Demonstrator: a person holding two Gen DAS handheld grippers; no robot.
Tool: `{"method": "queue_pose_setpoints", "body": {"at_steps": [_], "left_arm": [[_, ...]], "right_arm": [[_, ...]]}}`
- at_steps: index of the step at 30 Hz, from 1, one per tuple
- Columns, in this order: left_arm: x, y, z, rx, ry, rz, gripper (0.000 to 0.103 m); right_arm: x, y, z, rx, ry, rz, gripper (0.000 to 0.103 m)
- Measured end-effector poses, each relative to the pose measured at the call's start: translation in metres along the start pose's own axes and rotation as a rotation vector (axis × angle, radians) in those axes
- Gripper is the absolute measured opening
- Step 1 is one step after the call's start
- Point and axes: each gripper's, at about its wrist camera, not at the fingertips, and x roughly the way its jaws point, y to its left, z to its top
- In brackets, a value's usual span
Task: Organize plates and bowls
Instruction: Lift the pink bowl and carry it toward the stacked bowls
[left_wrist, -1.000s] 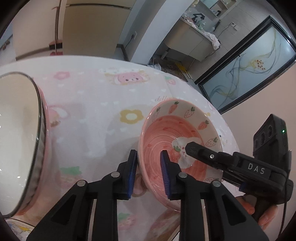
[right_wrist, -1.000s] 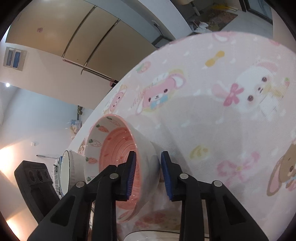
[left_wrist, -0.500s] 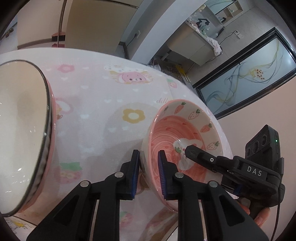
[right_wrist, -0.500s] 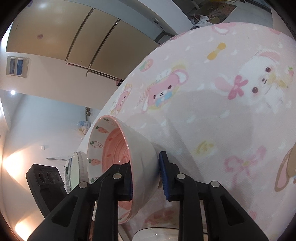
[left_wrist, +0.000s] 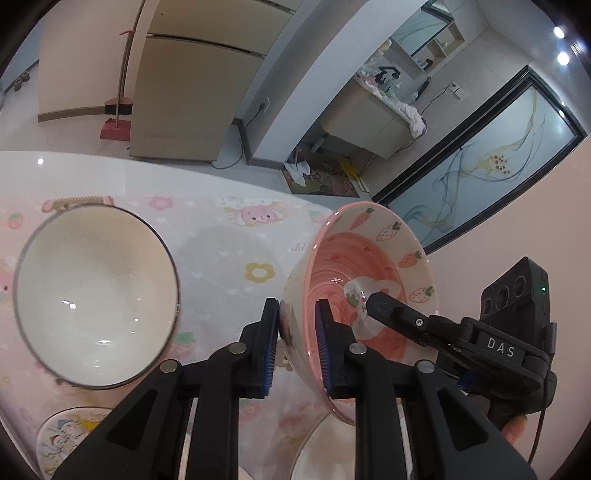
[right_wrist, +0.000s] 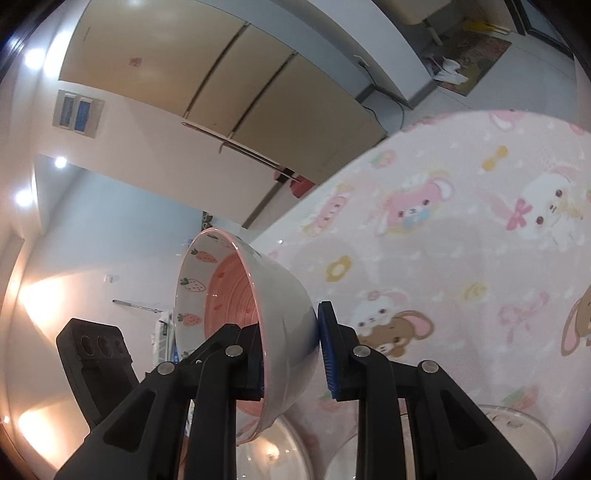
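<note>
A pink bowl (left_wrist: 369, 266) with strawberry and carrot prints hangs tilted above the table, held from two sides. My left gripper (left_wrist: 296, 317) is shut on its near left wall, one pad inside and one outside. My right gripper (right_wrist: 290, 332) is shut on the opposite wall; in the left wrist view one of its fingers (left_wrist: 395, 314) reaches into the bowl from the right. In the right wrist view the bowl (right_wrist: 280, 306) shows its white outside, with the left gripper's black housing (right_wrist: 96, 354) behind it. A white bowl (left_wrist: 96, 295) stands on the table to the left.
The round table wears a pink cartoon cloth (left_wrist: 229, 251) (right_wrist: 461, 258). A small picture plate (left_wrist: 70, 439) lies at the near left, a pale dish (left_wrist: 325, 450) under the pink bowl. Clear glass dishes (right_wrist: 269, 454) (right_wrist: 517, 428) sit at the near edge. Cabinets stand beyond the table.
Both grippers have risen with the pink bowl, which has left the cloth and now hangs tilted. The left jaws drew tighter on its wall. The white bowl now sits lower and farther off.
</note>
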Motion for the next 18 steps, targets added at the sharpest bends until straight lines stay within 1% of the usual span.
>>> {"method": "queue_pose_setpoints", "body": {"at_steps": [2, 5, 7, 10, 14, 18], "left_arm": [[-0.020, -0.001, 0.005, 0.010, -0.030, 0.004, 0.018], [-0.051, 0.000, 0.011, 0.016, -0.086, 0.048, 0.018], [-0.073, 0.007, 0.015, 0.012, -0.130, 0.069, 0.018], [-0.100, 0.021, 0.019, -0.003, -0.177, 0.086, 0.018], [-0.129, 0.047, 0.019, -0.015, -0.216, 0.114, 0.018], [-0.139, 0.065, 0.016, -0.008, -0.230, 0.139, 0.018]], "right_arm": [[-0.003, 0.022, -0.001, -0.033, -0.012, 0.003, 0.026], [-0.004, 0.068, -0.005, -0.109, -0.026, 0.016, 0.026], [0.000, 0.090, -0.006, -0.149, -0.030, 0.018, 0.026], [0.013, 0.124, -0.012, -0.196, -0.025, 0.044, 0.026], [0.040, 0.148, -0.025, -0.213, 0.011, 0.072, 0.026], [0.066, 0.156, -0.040, -0.224, 0.040, 0.069, 0.026]]}}
